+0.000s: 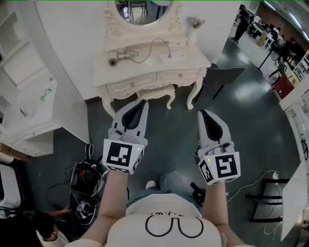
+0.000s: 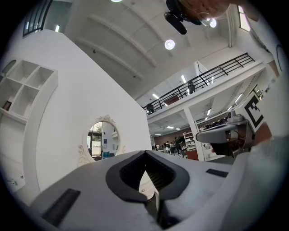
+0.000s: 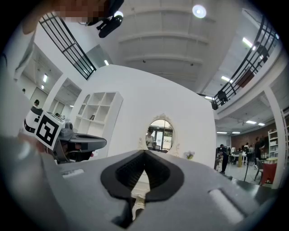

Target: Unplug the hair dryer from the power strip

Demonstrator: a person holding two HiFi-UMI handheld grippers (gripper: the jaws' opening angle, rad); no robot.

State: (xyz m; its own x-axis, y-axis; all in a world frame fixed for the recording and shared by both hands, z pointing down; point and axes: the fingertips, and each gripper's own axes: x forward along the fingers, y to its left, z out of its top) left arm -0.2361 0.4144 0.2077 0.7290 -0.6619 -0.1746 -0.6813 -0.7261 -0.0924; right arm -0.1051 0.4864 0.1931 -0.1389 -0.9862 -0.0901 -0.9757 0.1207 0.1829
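Observation:
A white vanity table (image 1: 193,61) with an oval mirror (image 1: 145,12) stands against the far wall. On its top lies the hair dryer (image 1: 112,60) at the left. Its cord (image 1: 152,48) loops over to the white power strip (image 1: 172,57) at the right. My left gripper (image 1: 141,103) and right gripper (image 1: 203,114) are held side by side over the floor, well short of the table, both shut with nothing between the jaws. The left gripper view shows the shut jaws (image 2: 145,154) pointing toward the mirror (image 2: 101,137). The right gripper view shows the same (image 3: 144,153), mirror (image 3: 161,133) ahead.
A stool (image 1: 157,92) sits tucked under the vanity. A dark chair (image 1: 227,77) stands to its right and a white shelf cabinet (image 1: 29,106) to its left. Cables and a bag (image 1: 84,181) lie on the floor at lower left. People stand far back at the right.

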